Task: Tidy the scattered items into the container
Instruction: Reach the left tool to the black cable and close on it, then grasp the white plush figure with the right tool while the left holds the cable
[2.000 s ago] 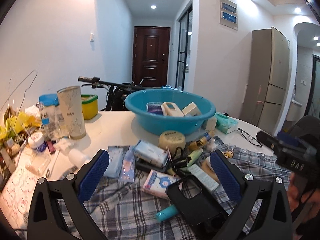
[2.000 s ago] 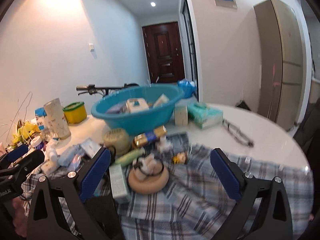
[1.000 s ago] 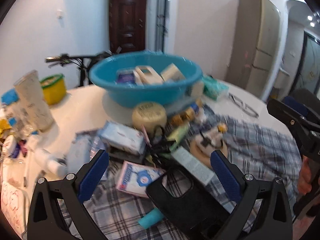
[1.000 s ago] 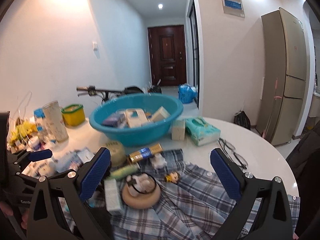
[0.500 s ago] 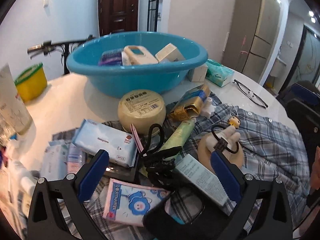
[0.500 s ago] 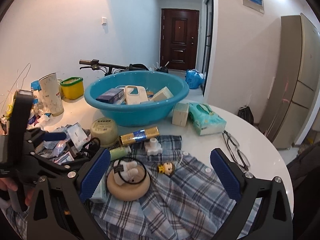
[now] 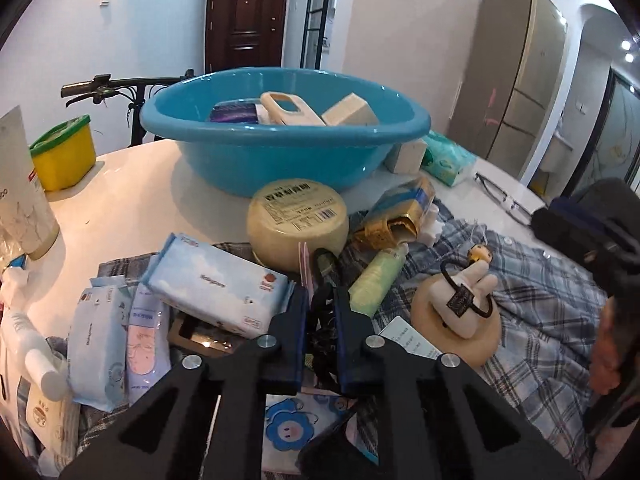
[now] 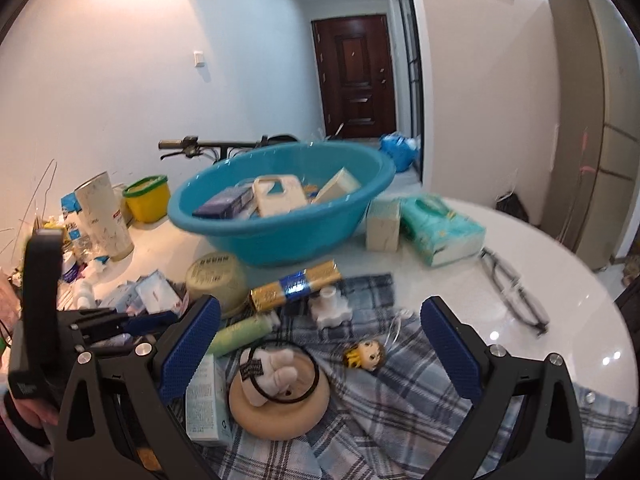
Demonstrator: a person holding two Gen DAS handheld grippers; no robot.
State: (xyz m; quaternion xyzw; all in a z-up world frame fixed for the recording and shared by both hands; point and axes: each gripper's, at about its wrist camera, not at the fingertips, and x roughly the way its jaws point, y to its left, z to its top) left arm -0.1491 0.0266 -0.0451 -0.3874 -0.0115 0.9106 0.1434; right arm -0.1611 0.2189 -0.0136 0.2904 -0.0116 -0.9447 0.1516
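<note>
A blue basin [image 7: 280, 160] holding a few boxes stands at the back of the round white table [image 8: 540, 248]. In front of it lie scattered items: a round cream tin [image 7: 296, 216], a wipes pack [image 7: 216, 284], a gold-blue packet [image 7: 400, 212], a green tube [image 7: 378, 280] and a plush toy on a beige pad [image 7: 460, 312]. My left gripper [image 7: 320, 300] is shut on a tangled black cord [image 7: 324, 264] amid the pile. My right gripper [image 8: 320, 306] stands open above the plush toy [image 8: 272, 368] and a small doll [image 8: 364, 354].
A plaid shirt [image 7: 540, 320] is spread under the items. A yellow tub [image 7: 64, 156] and a paper cup [image 7: 20, 200] stand at the left. A tissue pack [image 8: 440, 228], a cream box [image 8: 382, 224] and glasses [image 8: 516, 288] lie right of the basin.
My left gripper came down into the pile and its jaws went from wide open to shut on the black cord. My right gripper sank closer to the plush toy.
</note>
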